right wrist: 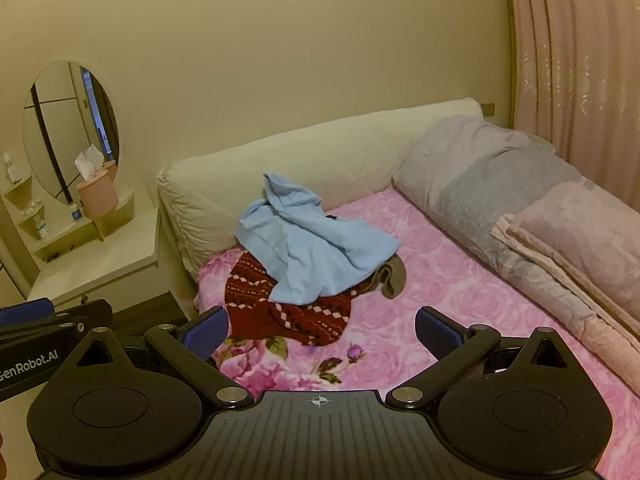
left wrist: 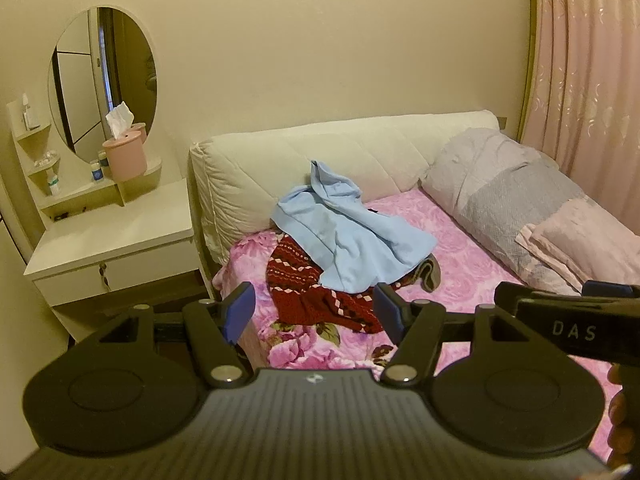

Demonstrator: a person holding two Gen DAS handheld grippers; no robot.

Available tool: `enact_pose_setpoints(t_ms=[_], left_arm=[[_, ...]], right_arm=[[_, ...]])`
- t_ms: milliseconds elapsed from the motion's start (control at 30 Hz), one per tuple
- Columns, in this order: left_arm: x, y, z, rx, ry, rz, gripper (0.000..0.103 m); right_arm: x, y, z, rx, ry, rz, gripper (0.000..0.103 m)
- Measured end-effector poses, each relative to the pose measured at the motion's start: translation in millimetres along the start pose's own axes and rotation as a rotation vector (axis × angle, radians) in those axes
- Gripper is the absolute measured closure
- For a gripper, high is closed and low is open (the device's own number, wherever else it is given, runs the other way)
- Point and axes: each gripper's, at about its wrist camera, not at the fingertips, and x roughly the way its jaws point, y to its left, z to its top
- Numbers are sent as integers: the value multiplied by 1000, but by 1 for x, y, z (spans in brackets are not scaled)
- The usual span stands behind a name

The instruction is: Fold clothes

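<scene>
A crumpled light blue garment [left wrist: 344,236] [right wrist: 308,248] lies on top of a dark red patterned knit [left wrist: 312,292] [right wrist: 280,308] on the pink floral bed [left wrist: 460,256] [right wrist: 440,280], near the headboard. An olive-grey piece [left wrist: 430,274] [right wrist: 394,278] pokes out to the right of the pile. My left gripper [left wrist: 314,310] is open and empty, above the bed's near edge, short of the pile. My right gripper [right wrist: 320,336] is open and empty, also short of the pile. The right gripper's body shows at the right edge of the left wrist view [left wrist: 568,320].
A cream padded headboard [left wrist: 320,156] [right wrist: 312,148] stands behind the pile. A rolled grey and pink quilt [left wrist: 520,200] [right wrist: 520,208] lies along the bed's right side by pink curtains [left wrist: 592,60]. A white dresser [left wrist: 108,236] with oval mirror and pink tissue holder [left wrist: 125,153] stands left.
</scene>
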Motion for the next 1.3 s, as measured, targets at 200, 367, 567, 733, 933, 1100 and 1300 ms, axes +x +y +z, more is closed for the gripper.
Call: enact_pose_setpoints(t_ms=[200,367,567,733,933,1100,1300], left_arm=[[6,10,8,-10,38,-15,41],[-1,1,2,11,-8,5,41],[-6,-1,1,17,-15,10,41],[-7,-1,3,17,-12,6,41],[-8,0,4,16,-9,-2,41],[-6,3,6,18,-4,-9,41],[-6,6,8,19,-2,-16,41]], right_arm=[[1,6,5,-2,4,10,1],[-4,-1,0,-9,-3,16,1],[-6,-4,-5,-2,-17,21,1],[-10,-6,-6,-4,-29,25,1],[-11,-4,-3,1,-38,13,1],[-11,-3,-2,9,-39,2,1],[-12,1,0,9,-36,-1,1]])
